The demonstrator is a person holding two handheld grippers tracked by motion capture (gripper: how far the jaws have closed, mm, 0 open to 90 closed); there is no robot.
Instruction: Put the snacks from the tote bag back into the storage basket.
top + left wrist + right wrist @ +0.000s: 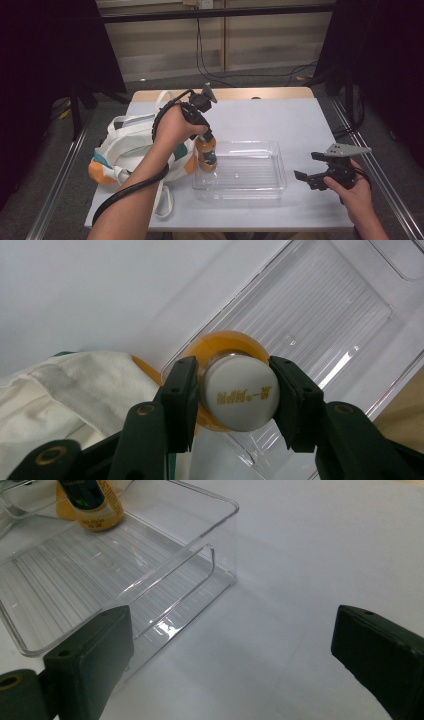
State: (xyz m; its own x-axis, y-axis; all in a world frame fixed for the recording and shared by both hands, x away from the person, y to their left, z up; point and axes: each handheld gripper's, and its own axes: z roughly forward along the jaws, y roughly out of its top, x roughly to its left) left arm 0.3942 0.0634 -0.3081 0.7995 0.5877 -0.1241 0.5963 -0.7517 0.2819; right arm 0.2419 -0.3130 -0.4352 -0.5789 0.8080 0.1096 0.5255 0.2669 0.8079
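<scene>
**Bottle stands in the tray's left end, left jaws at its cap**

Bottle [206, 152], orange with a white cap [240, 392], stands upright inside the clear plastic tray [260, 190], at the tray's left end near its wall.

Farthest left on the bench [300, 120] lies a white cloth bag [125, 145] with orange and teal patches, its straps loose around it; it lies just beside the tray's left wall. The person's left forearm crosses over the bag.

Next comes the left gripper [207, 136], pointing down over the bottle. In the left gripper view its two black jaws stand on either side of the white cap and touch it on both sides, so they pinch the cap. Gold lettering runs across the cap's top. The orange shoulder of the bottle shows around the cap, with the ribbed tray floor beyond.

The rest of the tray, to the right of the bottle, holds nothing else.

Farther right, well apart from the tray, the right gripper [312, 167] is held just above the bench. Its jaws are spread wide with only bare bench between them, and they point toward the tray's right end.
</scene>
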